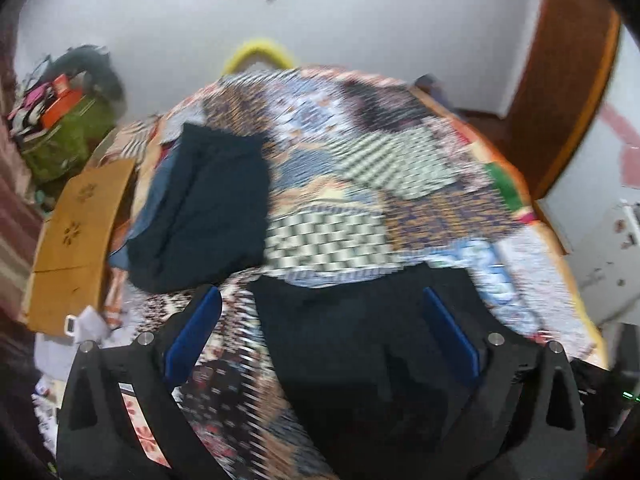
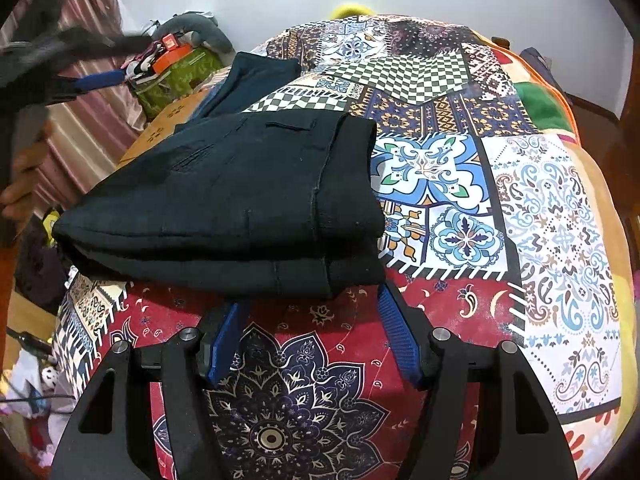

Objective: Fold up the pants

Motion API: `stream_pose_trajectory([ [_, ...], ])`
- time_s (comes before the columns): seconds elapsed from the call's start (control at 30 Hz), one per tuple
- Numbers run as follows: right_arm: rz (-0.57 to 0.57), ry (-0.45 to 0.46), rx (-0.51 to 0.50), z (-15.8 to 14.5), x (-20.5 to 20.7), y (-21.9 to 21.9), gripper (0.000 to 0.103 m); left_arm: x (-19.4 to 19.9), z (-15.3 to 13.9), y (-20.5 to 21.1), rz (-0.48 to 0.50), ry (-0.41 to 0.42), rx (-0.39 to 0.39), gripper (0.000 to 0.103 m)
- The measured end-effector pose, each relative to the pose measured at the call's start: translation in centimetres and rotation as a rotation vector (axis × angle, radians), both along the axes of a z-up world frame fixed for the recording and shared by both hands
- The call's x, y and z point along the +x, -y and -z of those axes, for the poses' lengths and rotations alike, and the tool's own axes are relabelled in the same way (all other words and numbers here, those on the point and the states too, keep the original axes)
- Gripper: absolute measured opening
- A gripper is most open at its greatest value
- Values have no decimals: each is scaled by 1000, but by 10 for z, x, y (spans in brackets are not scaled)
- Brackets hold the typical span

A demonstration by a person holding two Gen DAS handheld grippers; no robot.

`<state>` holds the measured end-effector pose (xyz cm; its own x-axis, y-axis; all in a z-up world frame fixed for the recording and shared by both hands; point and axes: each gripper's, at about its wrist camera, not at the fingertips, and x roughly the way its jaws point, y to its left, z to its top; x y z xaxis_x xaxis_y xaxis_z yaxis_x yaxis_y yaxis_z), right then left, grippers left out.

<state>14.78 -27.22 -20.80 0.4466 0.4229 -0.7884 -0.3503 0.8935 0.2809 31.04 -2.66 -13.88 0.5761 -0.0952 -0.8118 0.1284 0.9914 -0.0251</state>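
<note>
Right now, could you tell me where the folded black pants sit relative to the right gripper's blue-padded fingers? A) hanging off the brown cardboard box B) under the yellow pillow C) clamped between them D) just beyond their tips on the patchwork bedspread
D: the folded black pants lie flat on the patchwork bedspread, just past the right gripper, whose jaws stand apart, pinching nothing.

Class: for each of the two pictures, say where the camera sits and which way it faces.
Left wrist: sits behind the left gripper, facing down across the quilt; open fingers, nothing gripped.
Right wrist: sits behind the right gripper, facing the folded pants; open fingers, plus a hand at the left edge.
Shared: quilt, folded pants, second dark garment, green bag.
</note>
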Motion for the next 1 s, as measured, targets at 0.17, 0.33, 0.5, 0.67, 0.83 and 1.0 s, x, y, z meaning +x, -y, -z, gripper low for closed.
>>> stream_pose_trajectory([
  [0.17,7,1,-9,-3,2,1,61,43,44,-15,-17,-118,46,100],
  [0.33,12,-5,-18,-4,3,1,61,66,106,-9,24,-266,158,101],
  [0.5,21,-1,-23,-7,3,2,61,49,122,-7,86,-202,247,103],
  [0.67,28,8,-34,-10,3,5,61,20,118,-16,99,-169,296,103],
  [0.83,23,31,-42,-17,-2,9,61,-6,110,-39,33,-193,255,103],
  [1.0,26,65,-40,-29,-9,17,62,-50,101,-65,-47,-197,137,103],
])
